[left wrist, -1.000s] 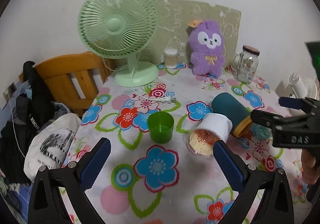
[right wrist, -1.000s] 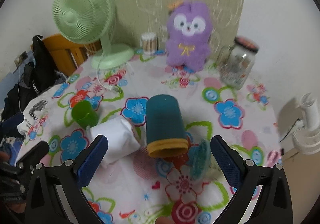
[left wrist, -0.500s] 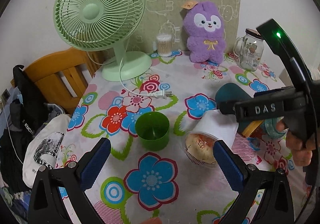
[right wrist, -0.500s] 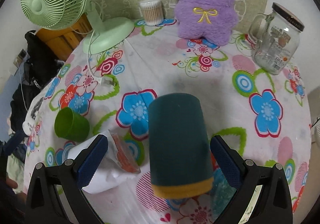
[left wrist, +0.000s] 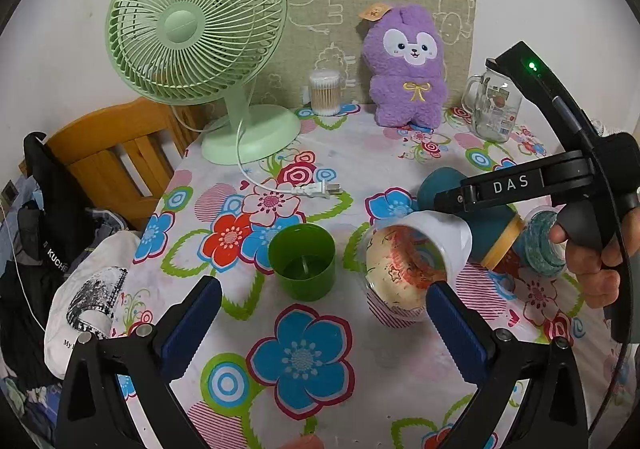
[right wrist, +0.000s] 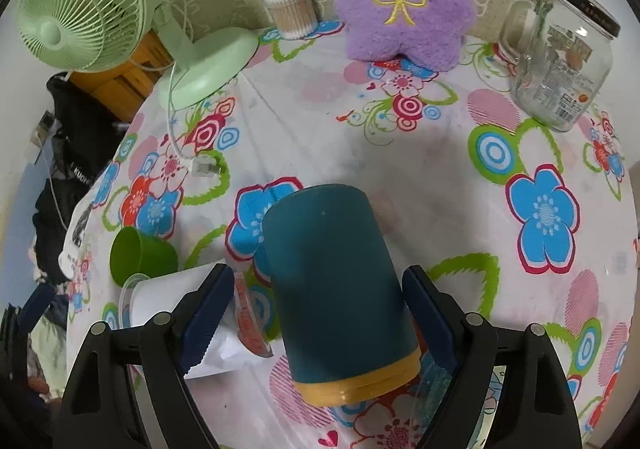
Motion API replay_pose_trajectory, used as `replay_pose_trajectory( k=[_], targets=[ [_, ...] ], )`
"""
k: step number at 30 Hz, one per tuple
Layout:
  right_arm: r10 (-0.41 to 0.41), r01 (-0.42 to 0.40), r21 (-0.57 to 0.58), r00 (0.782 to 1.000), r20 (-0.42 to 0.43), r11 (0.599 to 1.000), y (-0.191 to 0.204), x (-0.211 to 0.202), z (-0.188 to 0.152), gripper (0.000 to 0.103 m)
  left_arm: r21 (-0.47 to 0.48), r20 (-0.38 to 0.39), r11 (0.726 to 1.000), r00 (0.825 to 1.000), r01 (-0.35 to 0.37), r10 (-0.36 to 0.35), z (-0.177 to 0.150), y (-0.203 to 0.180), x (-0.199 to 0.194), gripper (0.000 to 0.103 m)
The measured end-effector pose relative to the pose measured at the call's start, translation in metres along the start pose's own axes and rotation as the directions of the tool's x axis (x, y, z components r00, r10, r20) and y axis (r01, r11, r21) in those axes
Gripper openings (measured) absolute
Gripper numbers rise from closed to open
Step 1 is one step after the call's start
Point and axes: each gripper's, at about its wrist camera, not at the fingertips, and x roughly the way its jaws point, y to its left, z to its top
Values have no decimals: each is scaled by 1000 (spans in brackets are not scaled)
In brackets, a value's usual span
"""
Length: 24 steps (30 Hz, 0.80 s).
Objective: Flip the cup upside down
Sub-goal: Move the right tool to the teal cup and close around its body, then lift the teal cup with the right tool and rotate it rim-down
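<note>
A dark teal cup with a yellow rim band lies on its side on the flowered tablecloth. My right gripper straddles it, jaws partly closed; the right pad is at its side, the left pad a little apart. It also shows in the left wrist view. A white paper cup lies on its side beside it. A small green cup stands upright. My left gripper is open and empty, just short of the green and white cups.
A green fan with its cord and plug, a cotton-swab jar, a purple plush and a glass jar stand at the back. A wooden chair with clothes is at the left.
My right gripper has come down and forward over the teal cup and its jaws have narrowed around it. My left gripper has moved slightly closer to the green cup.
</note>
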Motion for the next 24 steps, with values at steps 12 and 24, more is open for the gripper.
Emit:
replay_pose_trajectory(
  k=[12,24],
  targets=[
    [42,-43,-12,995,-90,999,7,21,14,83,-2,1,1000,1000,2,-2,-5,-3,-9,103],
    [40,-44,-32,991,-126,999,6,16,-5,77,-48,10,999,1000,10,-9,-15,10,-25,103]
  ],
)
